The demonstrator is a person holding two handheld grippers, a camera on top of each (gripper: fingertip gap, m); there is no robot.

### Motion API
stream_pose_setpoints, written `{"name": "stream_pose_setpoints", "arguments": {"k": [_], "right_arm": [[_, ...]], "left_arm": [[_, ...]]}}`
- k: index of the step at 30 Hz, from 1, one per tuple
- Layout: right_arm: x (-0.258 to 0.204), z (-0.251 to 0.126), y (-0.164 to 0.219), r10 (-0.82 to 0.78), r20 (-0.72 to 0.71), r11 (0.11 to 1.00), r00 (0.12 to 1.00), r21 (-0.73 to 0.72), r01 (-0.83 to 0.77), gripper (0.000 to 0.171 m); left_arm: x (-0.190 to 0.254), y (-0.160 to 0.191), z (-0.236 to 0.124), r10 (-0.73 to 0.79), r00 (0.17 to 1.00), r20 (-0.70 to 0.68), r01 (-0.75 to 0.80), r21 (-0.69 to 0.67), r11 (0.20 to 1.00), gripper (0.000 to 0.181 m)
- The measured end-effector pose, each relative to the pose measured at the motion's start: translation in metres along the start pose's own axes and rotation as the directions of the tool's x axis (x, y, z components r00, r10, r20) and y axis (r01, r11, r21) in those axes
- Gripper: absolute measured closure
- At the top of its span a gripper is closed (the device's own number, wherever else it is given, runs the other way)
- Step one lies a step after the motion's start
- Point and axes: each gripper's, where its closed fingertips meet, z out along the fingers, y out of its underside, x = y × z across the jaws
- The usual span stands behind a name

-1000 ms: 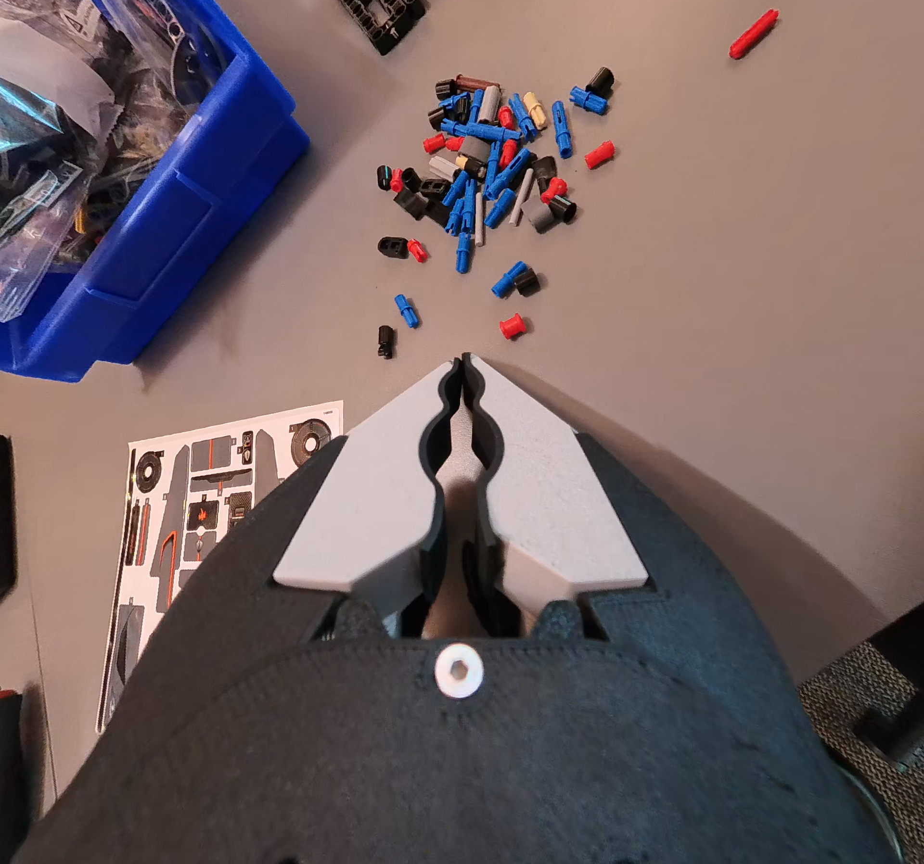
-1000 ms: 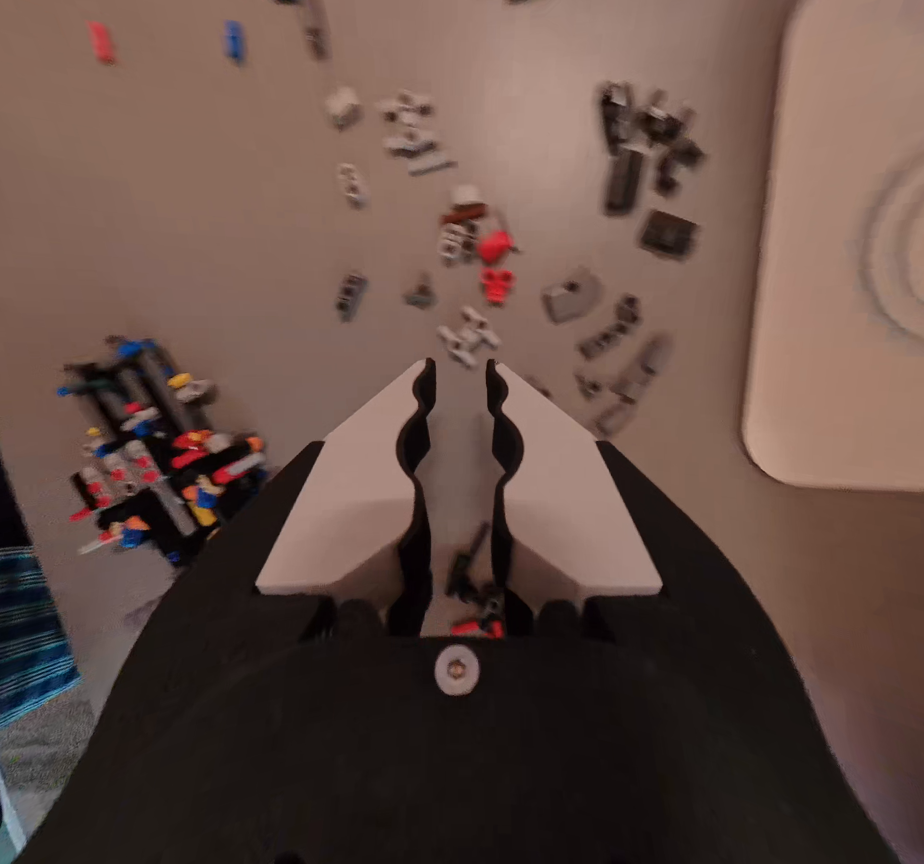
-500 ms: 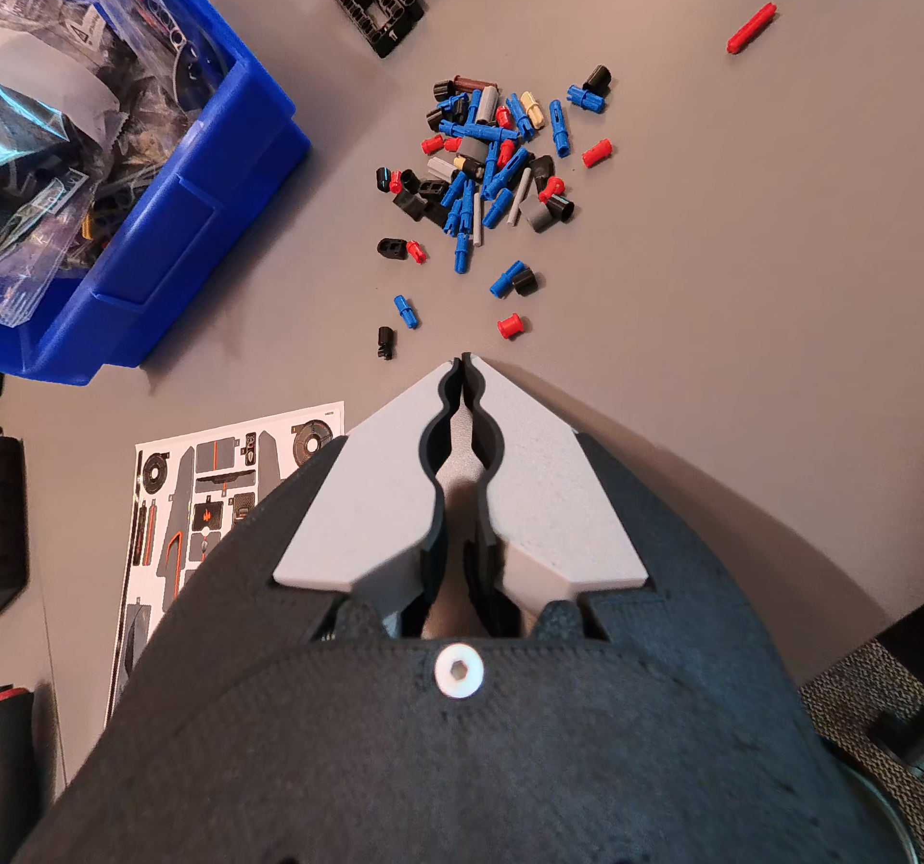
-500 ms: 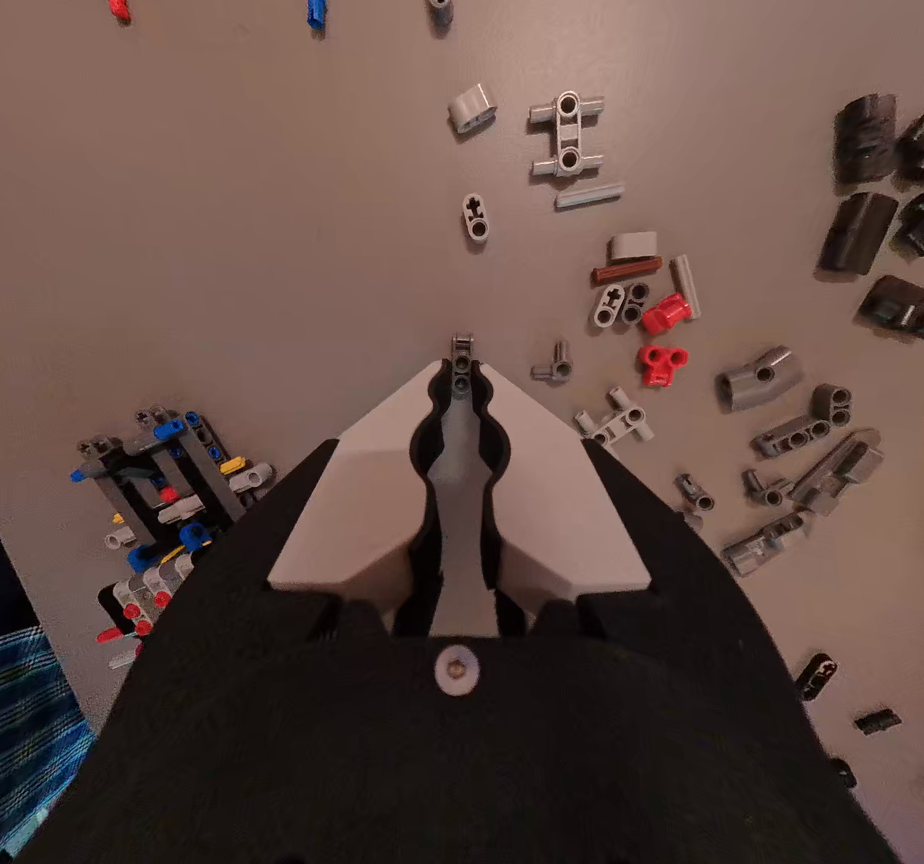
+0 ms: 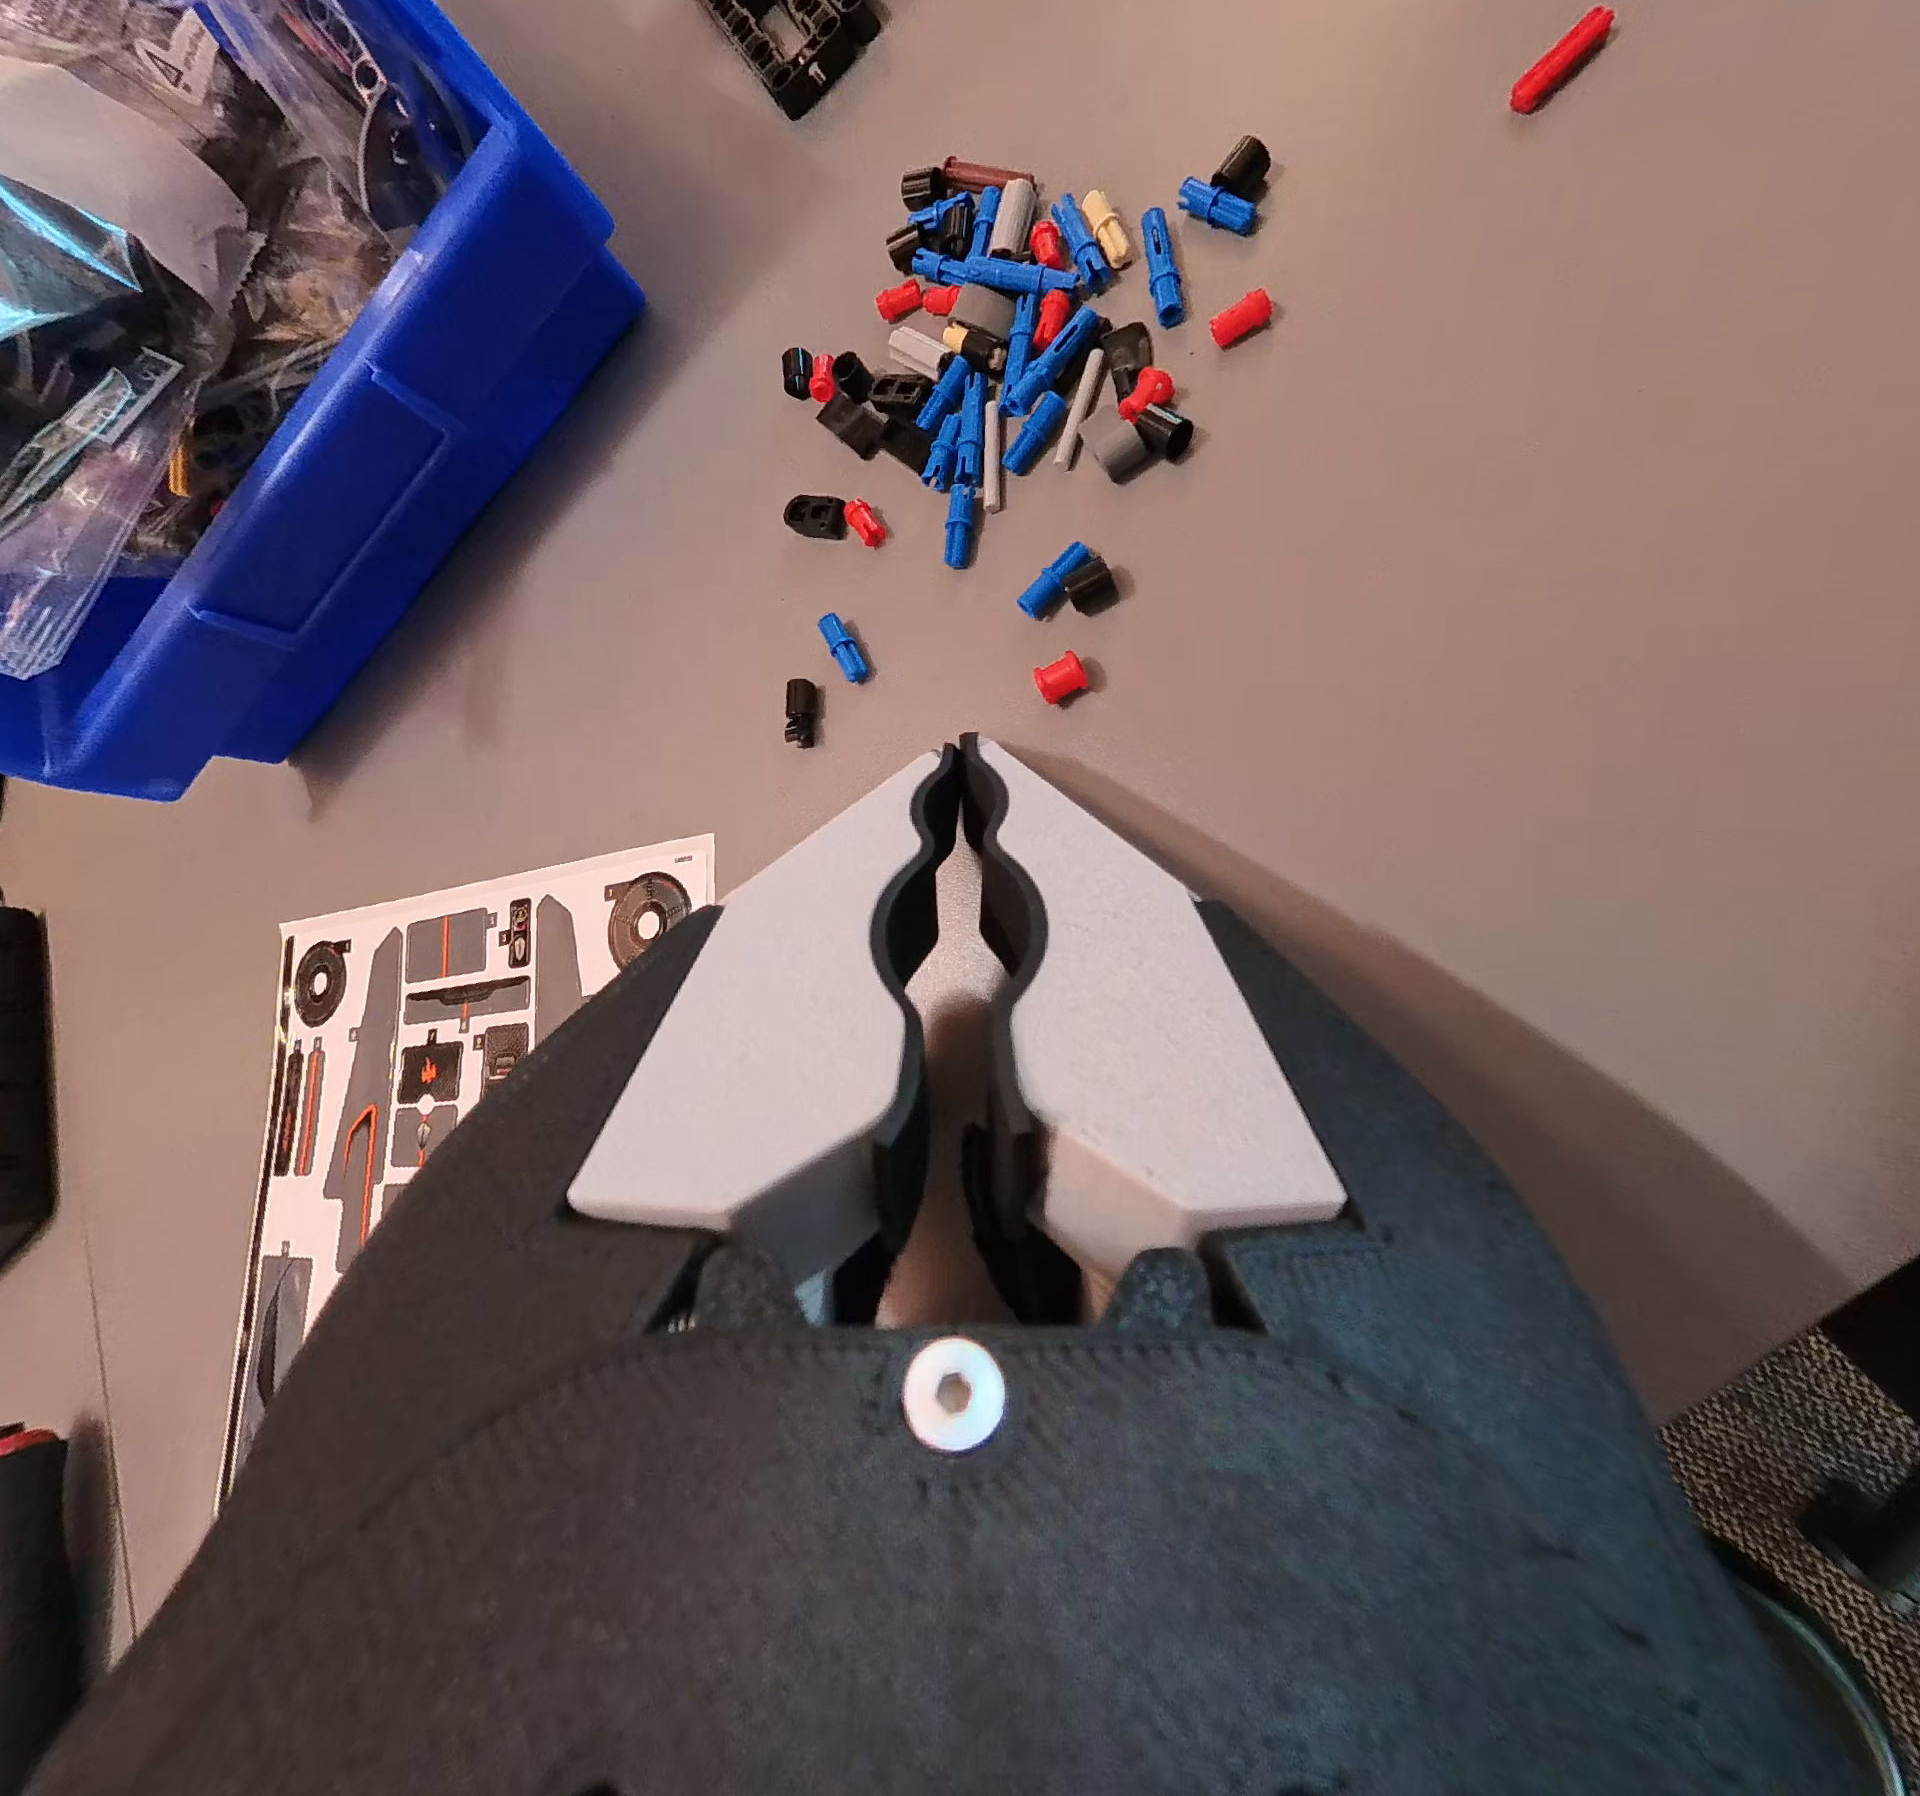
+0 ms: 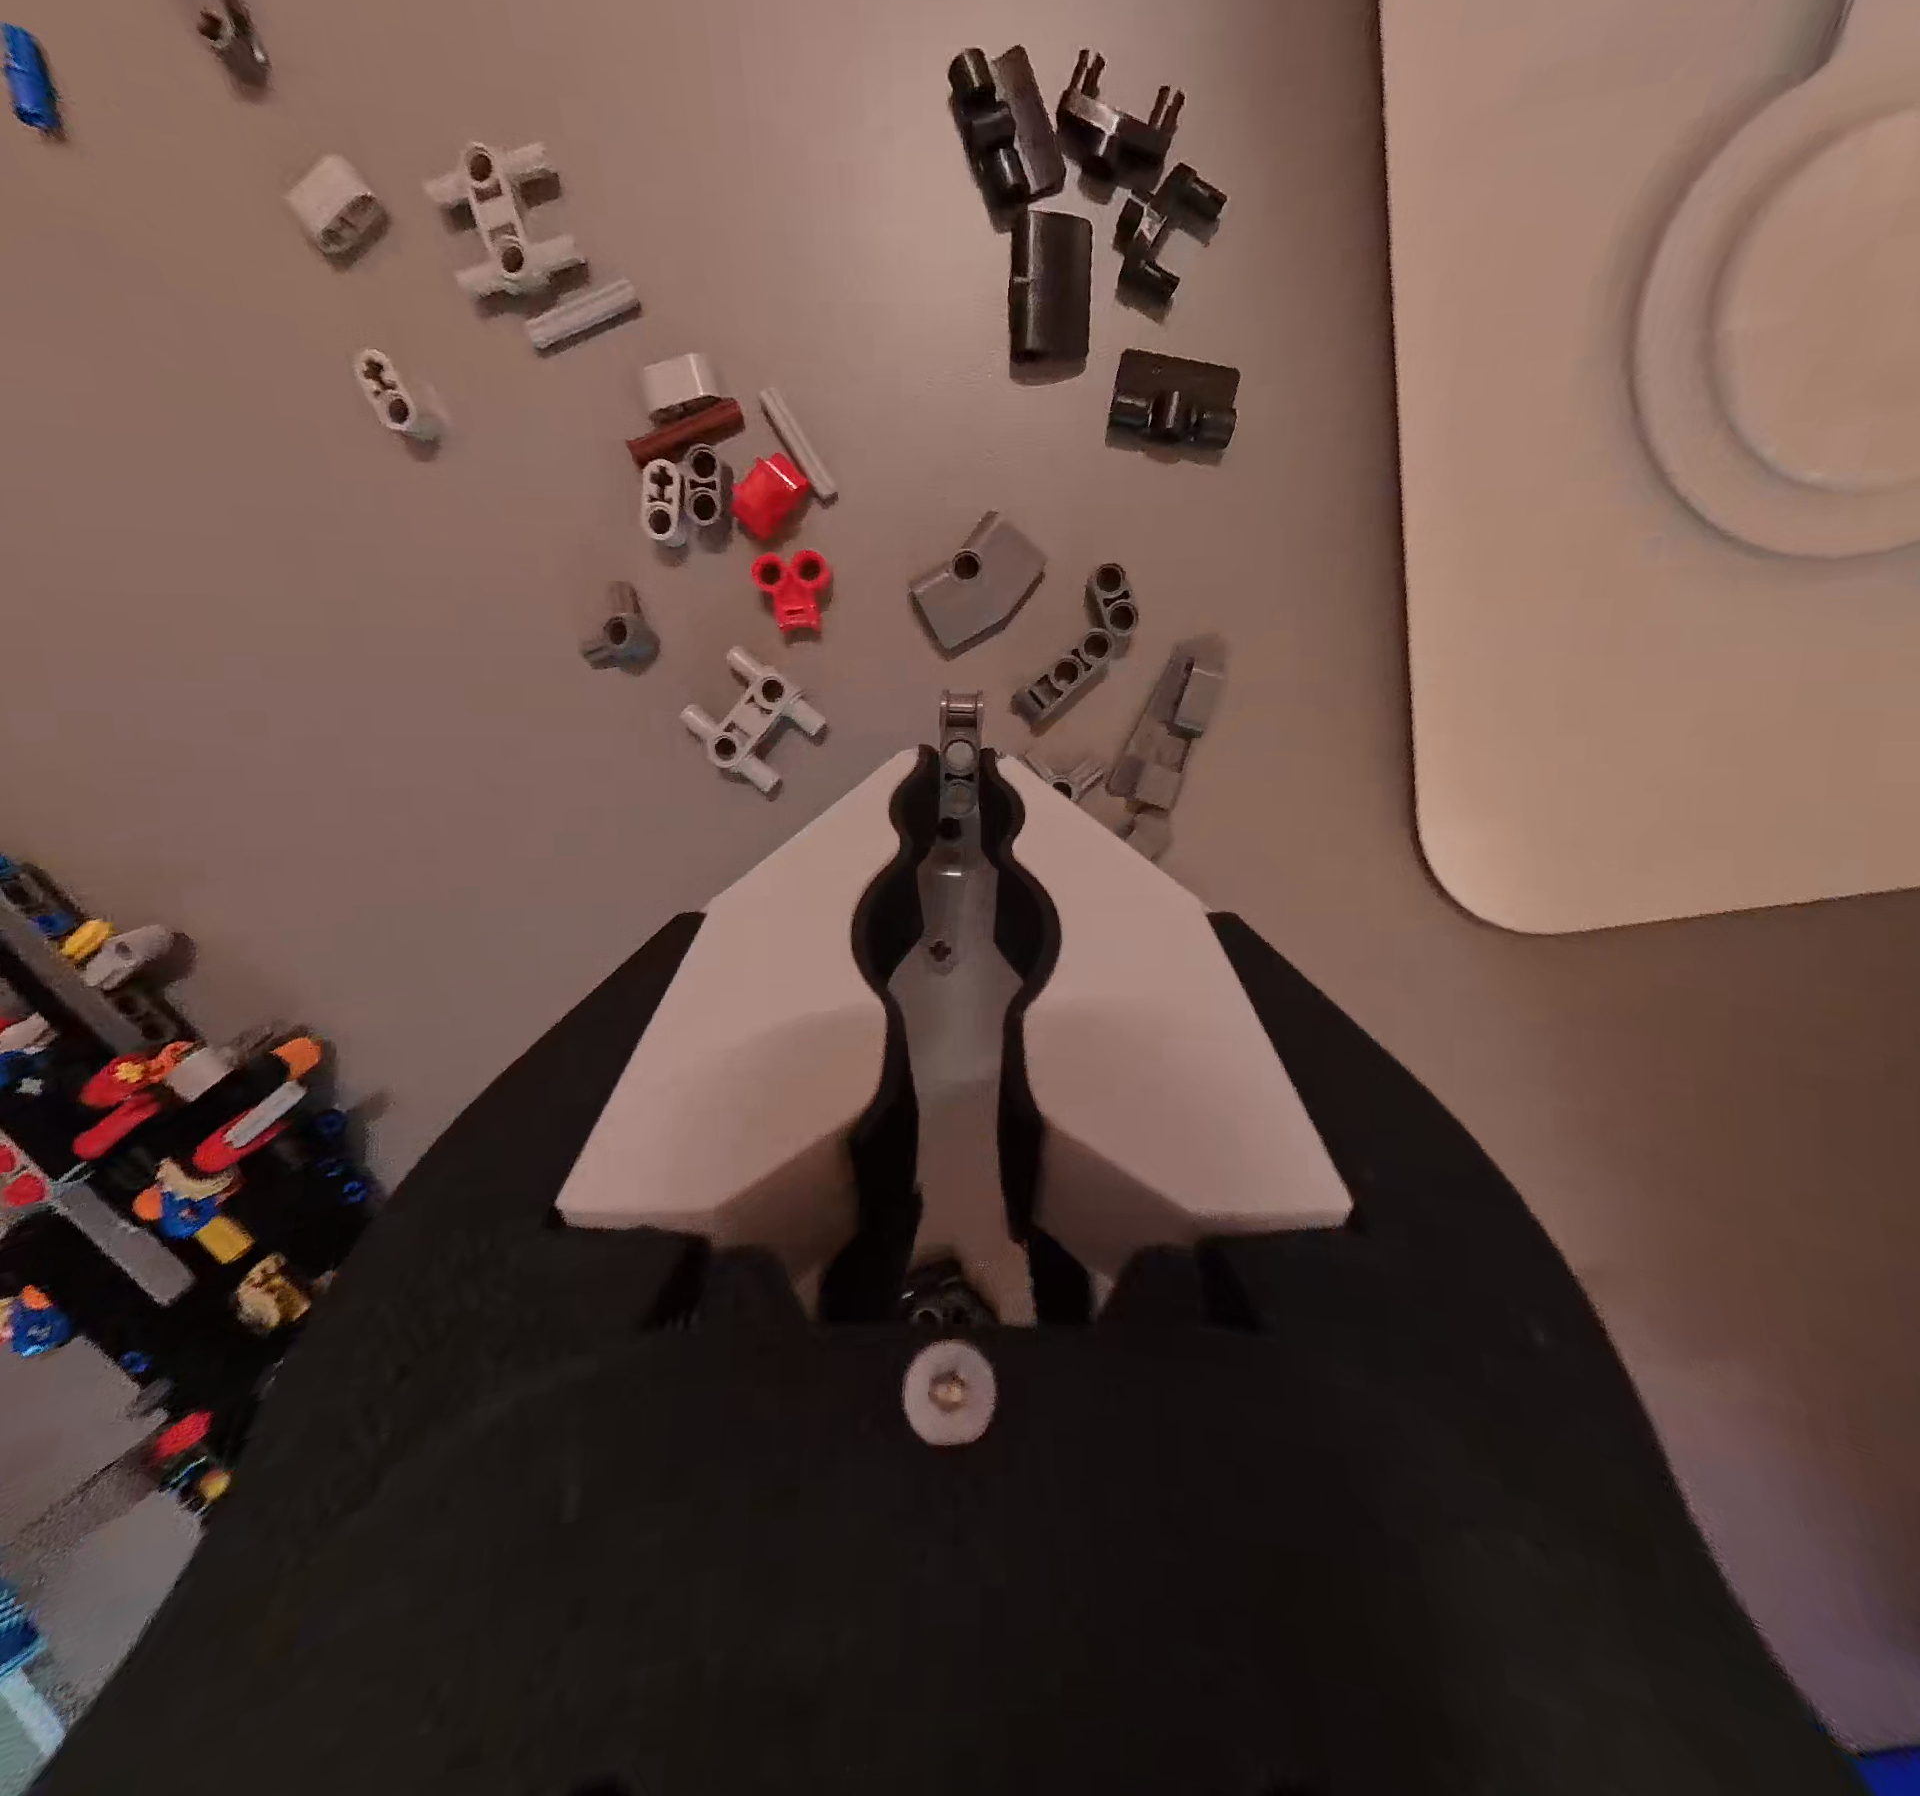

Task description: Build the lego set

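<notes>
Grey worktop (image 5: 1455,603) | left tongs (image 5: 961,747) closed on nothing, tips meeting just short of the pin pile (image 5: 1023,333); blue bin (image 5: 343,499) off to their left | right tongs (image 6: 961,759) clamp a grey lego connector (image 6: 961,723), its end jutting past the tips, above loose grey pieces (image 6: 753,720).

The left gripper (image 5: 961,744) hangs over the grey table (image 5: 1507,603), fingertips pressed together and empty — a pile of small pins (image 5: 1023,338) ahead, a blue bin (image 5: 343,458) beside a sticker sheet (image 5: 436,1008).
</notes>
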Motion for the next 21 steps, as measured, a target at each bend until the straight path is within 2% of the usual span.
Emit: {"name": "stream_pose_setpoints", "arguments": {"k": [5,8,13,17,21], "right_arm": [[0.001,0.015,0.002,-0.021,0.016,0.999,1.0,-0.032,0.022,0.167],[0.002,0.02,0.006,-0.02,0.024,0.998,1.0,-0.056,0.021,0.159],[-0.001,0.003,-0.001,-0.042,0.004,0.999,0.999,-0.029,0.043,0.159],[-0.035,-0.008,-0.012,-0.094,0.1,0.996,0.991,0.018,0.093,0.156],[-0.063,0.008,-0.012,-0.191,0.112,0.981,0.975,-0.009,0.193,0.151]], "left_arm": [[0.0,0.0,0.0,-0.007,1.0,-0.005,0.007,0.0,1.0,0.181],[0.0,0.0,0.0,-0.008,1.0,-0.005,0.008,-0.001,1.0,0.181],[0.0,0.0,0.0,-0.01,1.0,-0.007,0.01,-0.001,1.0,0.181],[0.0,0.0,0.0,-0.012,1.0,-0.008,0.011,-0.001,1.0,0.181],[0.0,0.0,-0.001,-0.008,1.0,-0.005,0.008,-0.001,1.0,0.181]]}}
